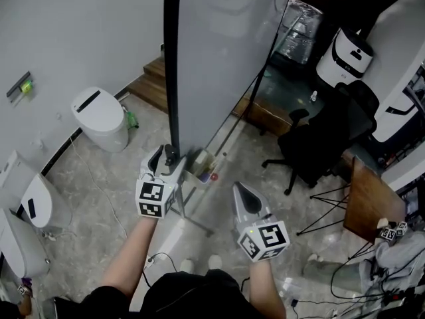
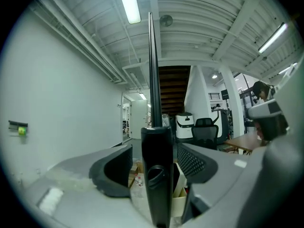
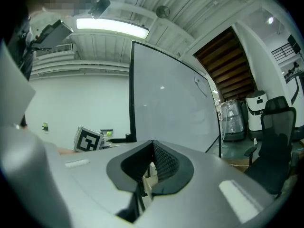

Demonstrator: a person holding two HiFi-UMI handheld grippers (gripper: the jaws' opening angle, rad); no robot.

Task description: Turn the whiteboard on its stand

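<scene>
The whiteboard (image 1: 219, 52) stands tall on its stand, grey-faced, with a black frame edge (image 1: 172, 65) toward me. My left gripper (image 1: 169, 158) is at the lower end of that edge. In the left gripper view the black frame post (image 2: 156, 175) stands between the two pads with a narrow gap on each side, so the left gripper (image 2: 156, 148) is open around it. My right gripper (image 1: 240, 189) hovers to the right of the board's foot, apart from it, its tips together. The right gripper view shows the right gripper (image 3: 152, 144) shut on nothing, with the whiteboard (image 3: 171, 103) ahead.
A small box of bottles (image 1: 202, 168) sits at the board's base, and a stand leg (image 1: 199, 221) runs toward my feet. White toilets (image 1: 101, 118) (image 1: 36, 201) line the left wall. To the right are a black office chair (image 1: 319, 138) and a wooden table (image 1: 368, 201).
</scene>
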